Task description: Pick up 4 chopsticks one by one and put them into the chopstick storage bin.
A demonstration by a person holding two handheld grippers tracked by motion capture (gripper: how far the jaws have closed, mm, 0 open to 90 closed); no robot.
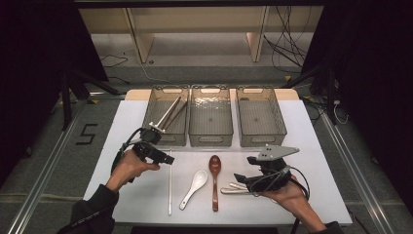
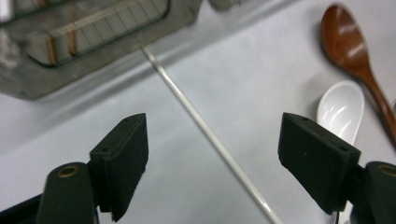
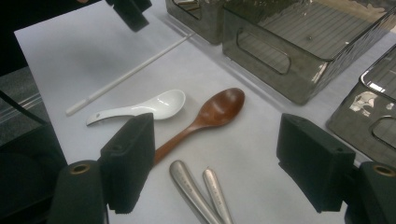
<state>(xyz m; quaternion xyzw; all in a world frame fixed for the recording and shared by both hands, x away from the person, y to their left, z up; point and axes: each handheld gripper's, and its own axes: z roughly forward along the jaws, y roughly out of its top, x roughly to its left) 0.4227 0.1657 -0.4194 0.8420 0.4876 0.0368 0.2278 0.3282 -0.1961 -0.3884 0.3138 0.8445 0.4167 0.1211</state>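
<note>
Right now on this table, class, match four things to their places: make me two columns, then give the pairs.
1 white chopstick
2 wooden spoon
3 brown chopsticks
4 metal handles

A in the left bin
B between the left gripper's open fingers
C right of the white spoon
D under the right gripper

Pairs: 1-B, 2-C, 3-A, 4-D
</note>
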